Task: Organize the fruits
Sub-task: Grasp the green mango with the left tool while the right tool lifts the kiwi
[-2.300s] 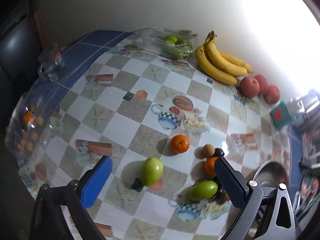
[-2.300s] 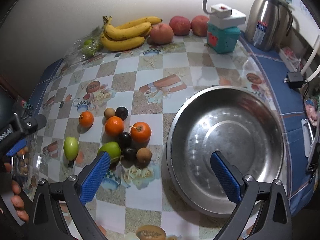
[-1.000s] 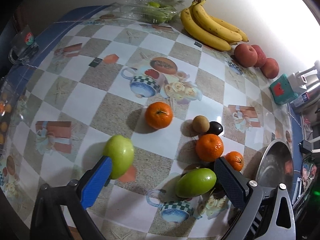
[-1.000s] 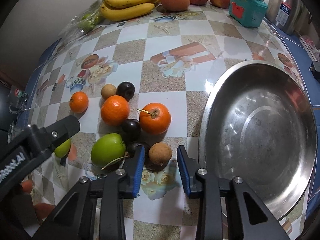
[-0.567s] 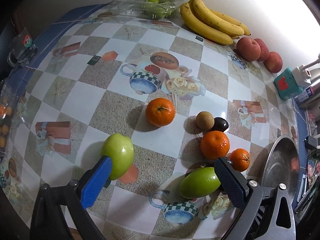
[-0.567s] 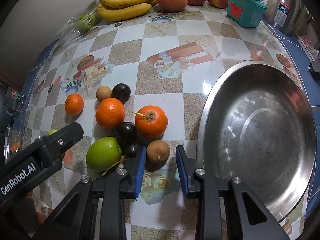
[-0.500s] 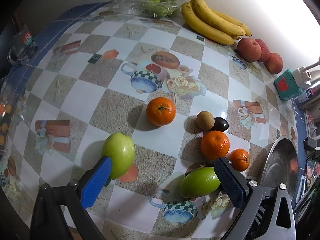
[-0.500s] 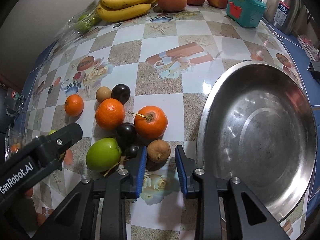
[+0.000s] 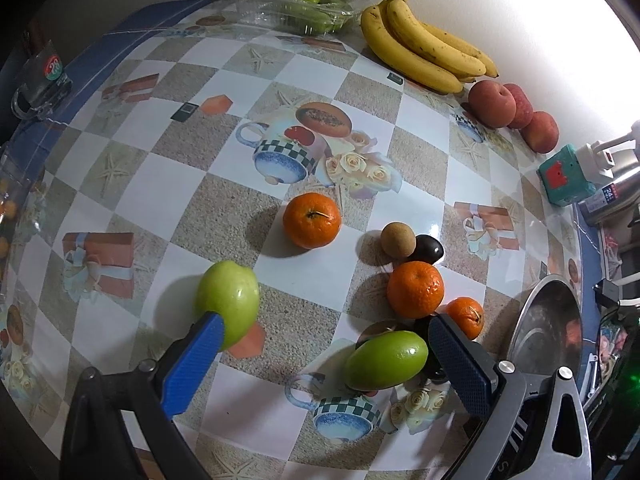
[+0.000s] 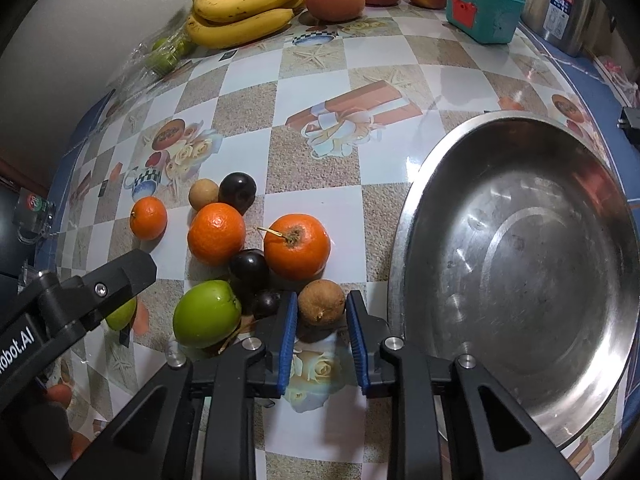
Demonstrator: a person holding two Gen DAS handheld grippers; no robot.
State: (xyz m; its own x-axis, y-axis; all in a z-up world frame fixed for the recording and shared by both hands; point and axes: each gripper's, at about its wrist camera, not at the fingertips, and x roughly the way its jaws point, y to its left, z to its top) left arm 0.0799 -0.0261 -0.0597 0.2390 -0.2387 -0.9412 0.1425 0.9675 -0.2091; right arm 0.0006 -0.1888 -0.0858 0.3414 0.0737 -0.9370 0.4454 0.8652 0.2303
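the right gripper (image 10: 321,322) jaws, just closing, are clenching the small brown fruit (image 10: 321,307); lifting straight up is keeping the touching dark fruit (image 10: 265,304) undisturbed before the steel bowl (image 10: 520,264).

the metal basin (image 10: 516,264) at 3 o'clock in the right wrist view looks like brushed steel, shiny, with faint scuffs. the tablecloth (image 10: 352,168) is glossy plastic, printed in checks and catching glare. the oranges (image 10: 298,246) have dimpled, waxy peel; the green fruit (image 10: 206,314) is smooth and shiny. the brown fruit (image 10: 321,302) is matt and rough. the gripper pads (image 10: 289,332) are ribbed blue rubber on matt black plastic. at 12 o'clock the bananas (image 10: 248,10) look smooth and speckled.
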